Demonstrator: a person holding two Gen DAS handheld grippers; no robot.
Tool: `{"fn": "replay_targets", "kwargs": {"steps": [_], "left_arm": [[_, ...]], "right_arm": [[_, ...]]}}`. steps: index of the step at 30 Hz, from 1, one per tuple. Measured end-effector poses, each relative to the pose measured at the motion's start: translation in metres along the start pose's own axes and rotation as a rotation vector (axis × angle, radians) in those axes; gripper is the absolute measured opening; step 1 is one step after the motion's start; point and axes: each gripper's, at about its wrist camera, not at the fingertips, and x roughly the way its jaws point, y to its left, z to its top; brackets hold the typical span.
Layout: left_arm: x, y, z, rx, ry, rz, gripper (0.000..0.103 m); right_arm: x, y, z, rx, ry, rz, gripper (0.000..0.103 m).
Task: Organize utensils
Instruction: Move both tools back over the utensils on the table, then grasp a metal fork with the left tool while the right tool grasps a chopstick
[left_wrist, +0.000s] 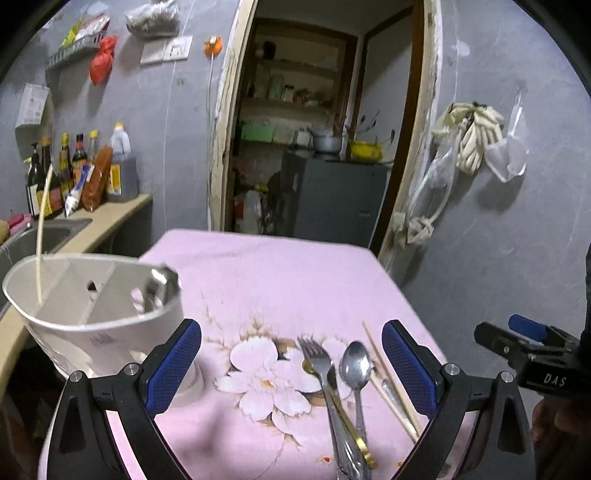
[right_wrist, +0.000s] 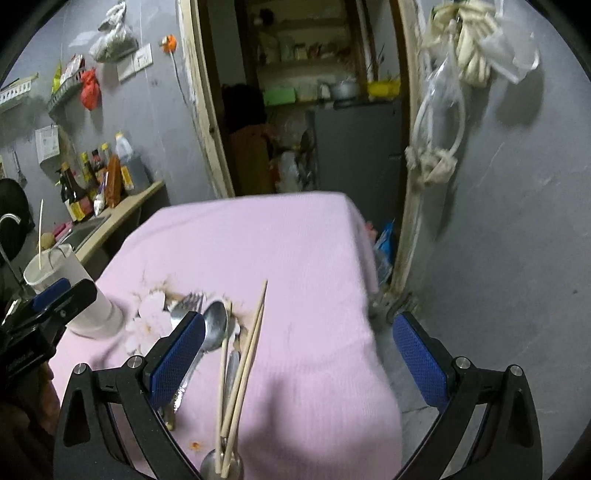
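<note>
Utensils (left_wrist: 345, 391) lie between left gripper's (left_wrist: 291, 369) wide-spread jaws.

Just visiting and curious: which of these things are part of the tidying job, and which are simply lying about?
Job:
holder
fork
spoon
chopsticks
chopstick in holder

Lying about:
sauce bottles
sink
red bag
hanging plastic bags
</note>
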Motion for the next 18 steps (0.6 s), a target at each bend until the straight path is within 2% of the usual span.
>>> {"fn": "replay_targets", "kwargs": {"steps": [3,7,11,12,13,18], "left_arm": [[0.017,0.002,-0.008,-0.016,0.031,0.013,0.099],[0.04,0.007,-0.012,-0.041,0.095,0.005,0.099],[0.057,0.008,-0.014,-0.055,0.126,-0.023,0.097],[0.061,0.007,-0.014,-0.053,0.134,-0.031,0.096],[0.065,0.007,-0.015,-0.05,0.142,-0.039,0.09],[0.088,0.001,-0.017,-0.049,0.208,-0.099,0.074]], "right_arm": [[0.026,-0.002,-0.01,0.006,0.046,0.041,0.096],[0.051,0.001,-0.015,0.002,0.091,0.093,0.069],[0.071,0.004,-0.015,-0.012,0.115,0.14,0.054],[0.076,0.006,-0.015,-0.014,0.123,0.15,0.049],[0.079,0.005,-0.014,-0.015,0.128,0.156,0.045],[0.104,0.013,-0.009,-0.035,0.189,0.187,0.036]]}}
